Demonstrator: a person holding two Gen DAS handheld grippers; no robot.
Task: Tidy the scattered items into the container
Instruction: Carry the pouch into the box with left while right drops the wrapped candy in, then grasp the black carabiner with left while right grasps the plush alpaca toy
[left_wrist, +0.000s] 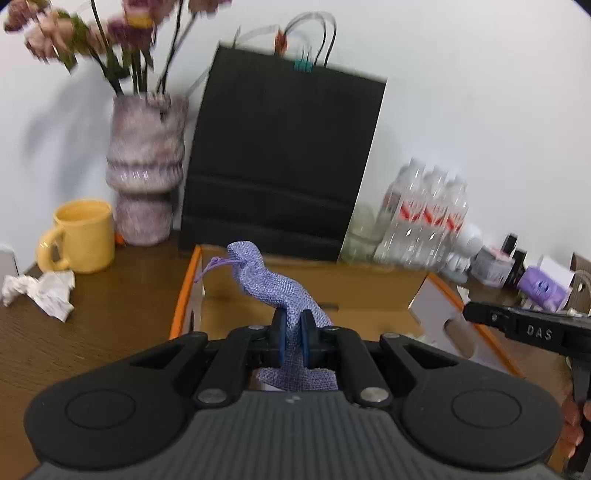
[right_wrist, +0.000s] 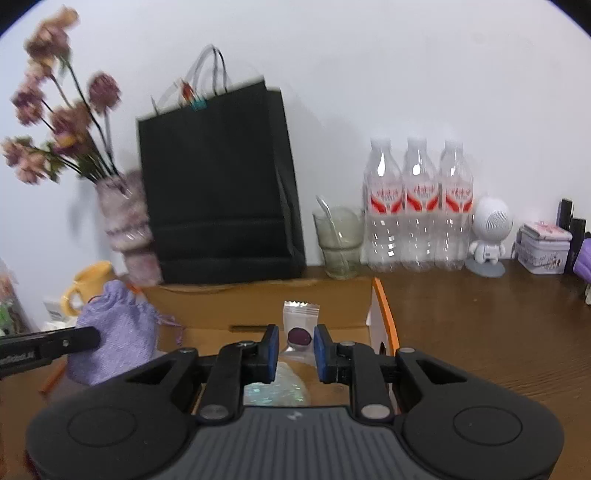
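Observation:
My left gripper (left_wrist: 293, 338) is shut on a lilac woven drawstring pouch (left_wrist: 273, 280) and holds it over the open cardboard box (left_wrist: 369, 271) with orange edges. The pouch also shows at the left in the right wrist view (right_wrist: 114, 332), with the left gripper's finger (right_wrist: 70, 341) against it. My right gripper (right_wrist: 295, 352) is open above the box (right_wrist: 258, 295). Between its fingers, lower down in the box, lies a small clear packet (right_wrist: 300, 321) with a dark purple disc. A shiny iridescent item (right_wrist: 277, 391) lies under the gripper. The right gripper's finger (left_wrist: 517, 326) shows at the right of the left wrist view.
A crumpled white paper (left_wrist: 40, 291) and a yellow mug (left_wrist: 81, 236) sit on the brown table left of the box. Behind stand a flower vase (left_wrist: 146, 173), a black paper bag (left_wrist: 280, 162), a glass with a spoon (right_wrist: 338, 240), three water bottles (right_wrist: 419, 206), a white figurine (right_wrist: 489, 232) and a tin (right_wrist: 543, 247).

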